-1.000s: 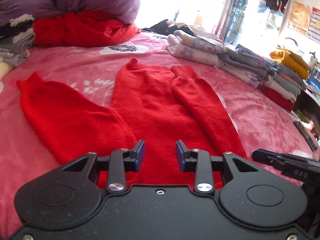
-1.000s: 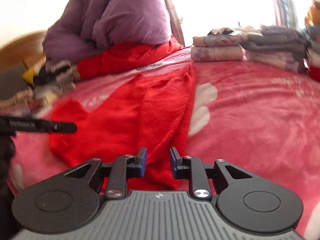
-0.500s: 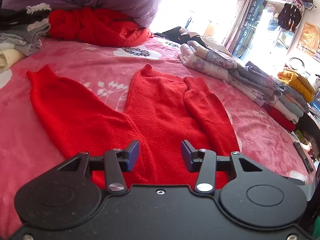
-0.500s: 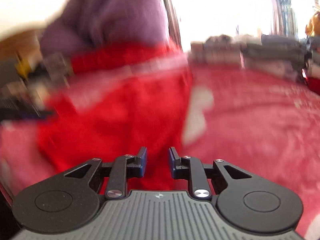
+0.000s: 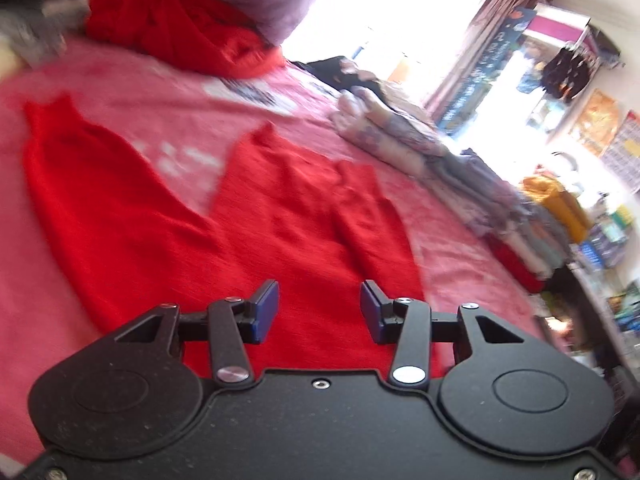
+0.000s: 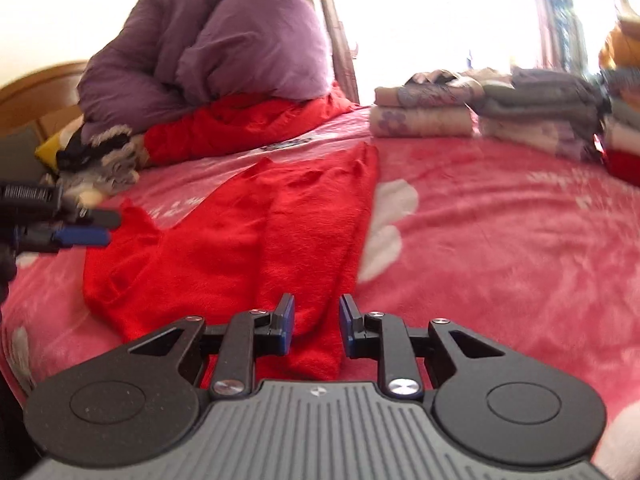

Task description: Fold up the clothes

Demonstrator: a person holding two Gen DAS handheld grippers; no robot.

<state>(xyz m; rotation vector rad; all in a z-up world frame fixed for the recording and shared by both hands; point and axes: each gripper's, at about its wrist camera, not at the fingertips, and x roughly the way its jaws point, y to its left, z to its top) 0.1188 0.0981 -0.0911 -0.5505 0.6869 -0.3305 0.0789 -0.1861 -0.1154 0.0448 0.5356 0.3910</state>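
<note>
Red fleece garment (image 5: 288, 240) lies flat on the bed; left claw (image 5: 319, 312) closing empty, right claw (image 6: 316, 326) released—either may pinch the pink blanket (image 6: 500, 248) too.

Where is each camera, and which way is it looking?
Left wrist: rides the left gripper, jaws closing with nothing between, looking across the red garment toward folded clothes.
Right wrist: rides the right gripper, looking over the garment's edge toward the purple duvet; the left gripper pokes in at the side.
Both show the garment, pink blanket and folded clothes.
</note>
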